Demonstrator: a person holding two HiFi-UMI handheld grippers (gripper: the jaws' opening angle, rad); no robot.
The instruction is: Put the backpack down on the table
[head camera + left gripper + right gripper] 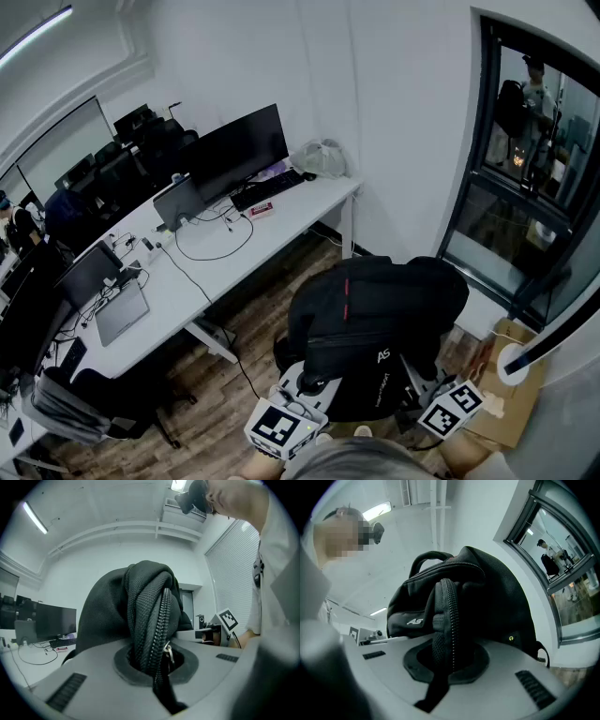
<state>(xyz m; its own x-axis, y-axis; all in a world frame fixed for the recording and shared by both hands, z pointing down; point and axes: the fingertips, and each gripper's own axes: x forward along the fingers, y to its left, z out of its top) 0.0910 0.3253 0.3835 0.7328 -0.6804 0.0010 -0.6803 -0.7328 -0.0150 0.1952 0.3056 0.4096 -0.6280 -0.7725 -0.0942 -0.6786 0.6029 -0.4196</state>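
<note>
Both the left claw (154,666) and right claw (447,660) clamp zippered folds of the backpack (375,314); the desk (192,281) lies at ten o'clock, nearer the left.

Left hand-held gripper (157,663), right hand-held gripper (445,663): level, clamped.

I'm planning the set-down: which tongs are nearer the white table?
Left. The left tongs, shut on the backpack, are on the side facing the white table. The right tongs, also gripping it, are farther off, by the cardboard box.
</note>
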